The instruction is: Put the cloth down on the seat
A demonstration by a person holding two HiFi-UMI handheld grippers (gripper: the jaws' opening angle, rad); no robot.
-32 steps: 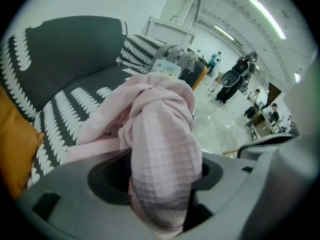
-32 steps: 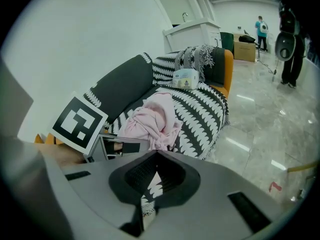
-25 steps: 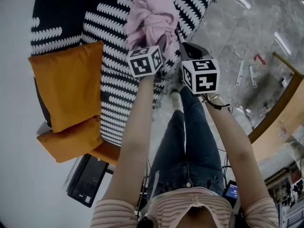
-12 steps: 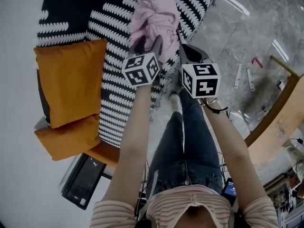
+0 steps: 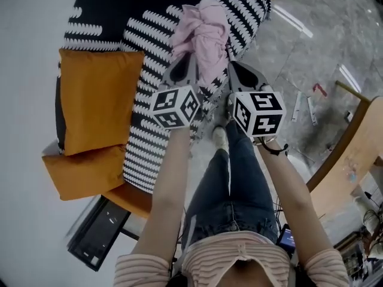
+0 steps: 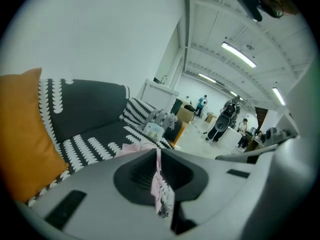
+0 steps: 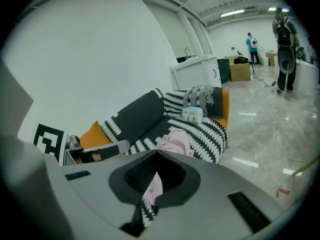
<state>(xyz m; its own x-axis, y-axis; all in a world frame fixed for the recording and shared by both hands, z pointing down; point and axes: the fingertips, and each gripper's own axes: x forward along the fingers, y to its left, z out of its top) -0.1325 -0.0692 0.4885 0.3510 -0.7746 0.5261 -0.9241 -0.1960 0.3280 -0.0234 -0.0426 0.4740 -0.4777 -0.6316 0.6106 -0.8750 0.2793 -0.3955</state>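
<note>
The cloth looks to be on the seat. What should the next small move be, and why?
Probably draw both grippers back and away. The pink cloth lies bunched on the patterned seat, beyond both gripper tips. The left gripper has just been closing its jaws with nothing between them, and the right gripper is shut and empty too.

I read no text, number or brand in any view. The marker cubes (image 5: 175, 106) (image 5: 258, 112) carry only black-and-white square code patterns, no characters. The small pack (image 7: 192, 115) on the sofa (image 7: 142, 115) bears print too small to resolve.
</note>
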